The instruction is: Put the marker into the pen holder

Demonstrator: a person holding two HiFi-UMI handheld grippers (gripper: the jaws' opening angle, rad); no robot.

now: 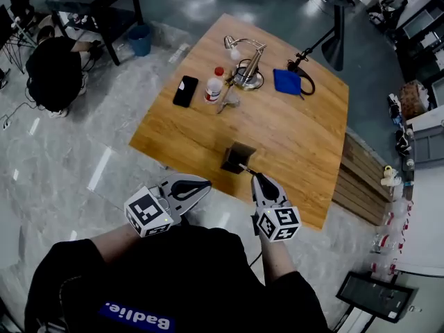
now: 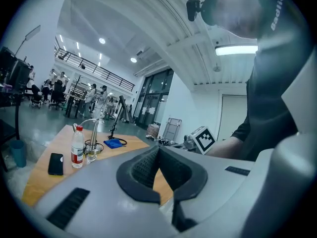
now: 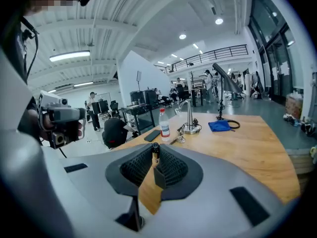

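The pen holder (image 1: 237, 157) is a small dark open box near the front edge of the wooden table (image 1: 305, 137). My right gripper (image 1: 258, 177) sits just right of it and nearer to me, shut on a dark marker (image 1: 245, 167) whose tip points toward the holder's rim. In the right gripper view the marker (image 3: 155, 151) stands between the ribbed pads of the right gripper (image 3: 155, 156), with the holder (image 3: 159, 177) showing dark below. My left gripper (image 1: 201, 183) hovers off the table's front edge, shut and empty; in the left gripper view its pads (image 2: 148, 165) meet with nothing held.
A black phone (image 1: 185, 91), a red-capped water bottle (image 1: 214, 87), a metal desk lamp (image 1: 248, 64) and a blue cloth (image 1: 286, 80) lie across the far half of the table. A person (image 1: 55, 71) crouches on the floor at left, near a blue bin (image 1: 139, 39).
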